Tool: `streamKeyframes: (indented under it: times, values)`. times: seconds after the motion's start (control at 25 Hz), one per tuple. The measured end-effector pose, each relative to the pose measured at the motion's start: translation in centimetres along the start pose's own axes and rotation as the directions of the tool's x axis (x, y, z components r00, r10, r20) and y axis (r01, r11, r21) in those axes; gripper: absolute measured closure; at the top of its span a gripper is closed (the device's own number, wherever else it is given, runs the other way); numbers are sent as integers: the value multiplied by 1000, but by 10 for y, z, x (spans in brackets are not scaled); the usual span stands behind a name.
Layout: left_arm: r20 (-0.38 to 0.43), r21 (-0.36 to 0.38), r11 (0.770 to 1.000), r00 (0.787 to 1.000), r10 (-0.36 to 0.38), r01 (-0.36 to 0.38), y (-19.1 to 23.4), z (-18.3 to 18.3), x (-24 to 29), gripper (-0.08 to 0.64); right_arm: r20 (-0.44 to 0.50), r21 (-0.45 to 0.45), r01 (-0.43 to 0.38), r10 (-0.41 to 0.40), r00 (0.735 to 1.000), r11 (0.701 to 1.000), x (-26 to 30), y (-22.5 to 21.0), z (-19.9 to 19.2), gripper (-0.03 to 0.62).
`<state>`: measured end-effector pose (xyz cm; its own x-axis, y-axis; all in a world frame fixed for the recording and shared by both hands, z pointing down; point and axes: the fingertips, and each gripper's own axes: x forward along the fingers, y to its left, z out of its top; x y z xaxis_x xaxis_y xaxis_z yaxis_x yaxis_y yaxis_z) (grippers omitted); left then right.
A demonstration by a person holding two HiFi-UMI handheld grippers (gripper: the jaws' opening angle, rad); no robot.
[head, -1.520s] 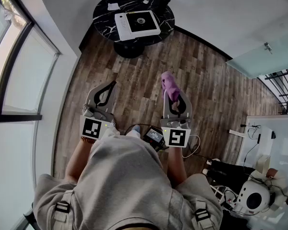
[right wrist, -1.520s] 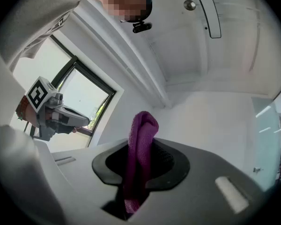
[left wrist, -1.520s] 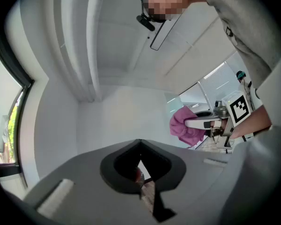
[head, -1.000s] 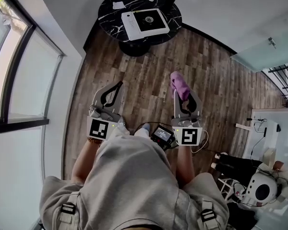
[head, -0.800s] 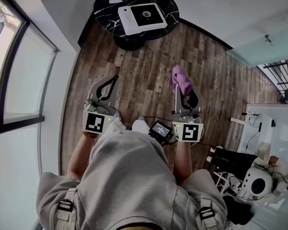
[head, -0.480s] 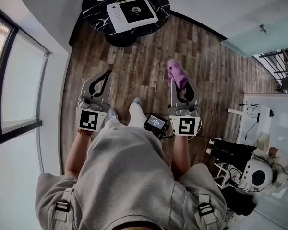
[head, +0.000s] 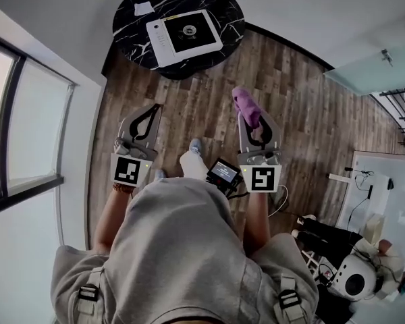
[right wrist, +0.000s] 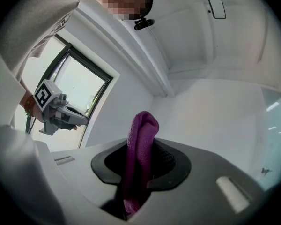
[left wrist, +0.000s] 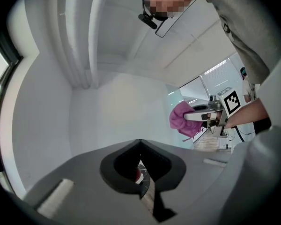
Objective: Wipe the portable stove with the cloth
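Jaws of your right gripper (head: pixel 251 121) pinch the cloth (head: pixel 246 105), left gripper (head: pixel 154 111) is closed on nothing. With the stove (head: pixel 184 34) well ahead, hold that pinch firm.

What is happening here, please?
A person holds a gripper in each hand and faces a round black table with the stove on it. The right gripper is shut on a purple cloth. The left gripper is shut and empty. Both grippers are over the wooden floor, short of the table, so the wiping has not yet begun.
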<state>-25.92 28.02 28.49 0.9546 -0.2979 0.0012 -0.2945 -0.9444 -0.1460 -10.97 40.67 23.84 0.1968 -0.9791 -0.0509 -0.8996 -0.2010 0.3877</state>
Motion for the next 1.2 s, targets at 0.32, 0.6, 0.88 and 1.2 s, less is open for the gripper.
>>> streamKeyframes:
  times: [0.32,0.6,0.88,1.2]
  values:
    - [-91,-49,998,995,38,-43,-19,-10,95,565,-28,51,-145,147,989,988,55,-74,-56,479]
    - [-157,-64,994,984,79,-90,-18,-27,131,565,9,87,-213,213,977,973,99,-94,-87,479]
    - [-139,-81,993,988,74,-85,18,-43,159,565,-7,154,-177,180,984,972,154,-115,-106,479]
    - [-96,-134,990,995,24,-37,84,-66,234,565,-90,125,-132,144,985,983,230,-145,-118,479]
